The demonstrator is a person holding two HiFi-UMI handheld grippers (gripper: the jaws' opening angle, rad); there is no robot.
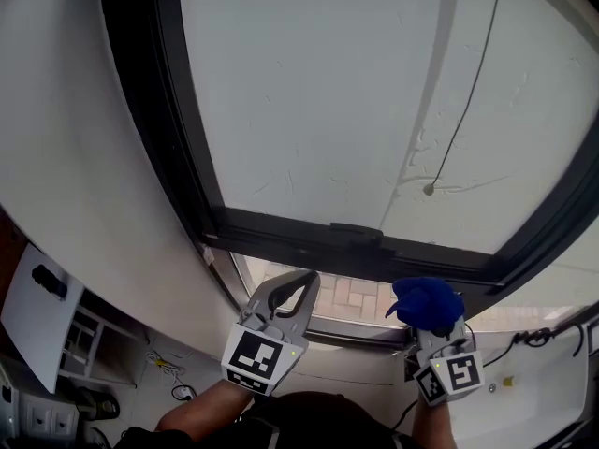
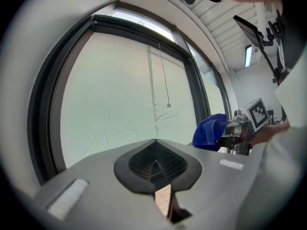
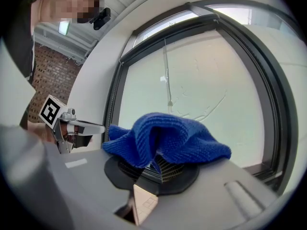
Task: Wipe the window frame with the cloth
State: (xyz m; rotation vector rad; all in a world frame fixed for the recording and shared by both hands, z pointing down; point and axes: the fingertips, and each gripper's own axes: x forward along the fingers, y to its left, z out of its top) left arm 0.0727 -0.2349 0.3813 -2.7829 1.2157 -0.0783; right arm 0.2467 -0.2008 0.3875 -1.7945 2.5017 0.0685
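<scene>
The dark window frame (image 1: 309,237) runs along the sill and up the left side, around a white pane. In the head view my right gripper (image 1: 431,324) is shut on a bunched blue cloth (image 1: 428,302), held just below the frame's bottom rail and apart from it. In the right gripper view the cloth (image 3: 163,138) drapes over the closed jaws of that gripper (image 3: 156,164). My left gripper (image 1: 307,279) is shut and empty, level with the right one and to its left. In the left gripper view its jaws (image 2: 155,143) meet, and the cloth (image 2: 209,132) shows at right.
A thin cord with a small weight (image 1: 429,189) hangs in front of the pane. A handle (image 1: 356,232) sits on the bottom rail. A white wall (image 1: 75,157) curves at left, with a white shelf unit (image 1: 42,316) and cables (image 1: 164,363) on the floor below.
</scene>
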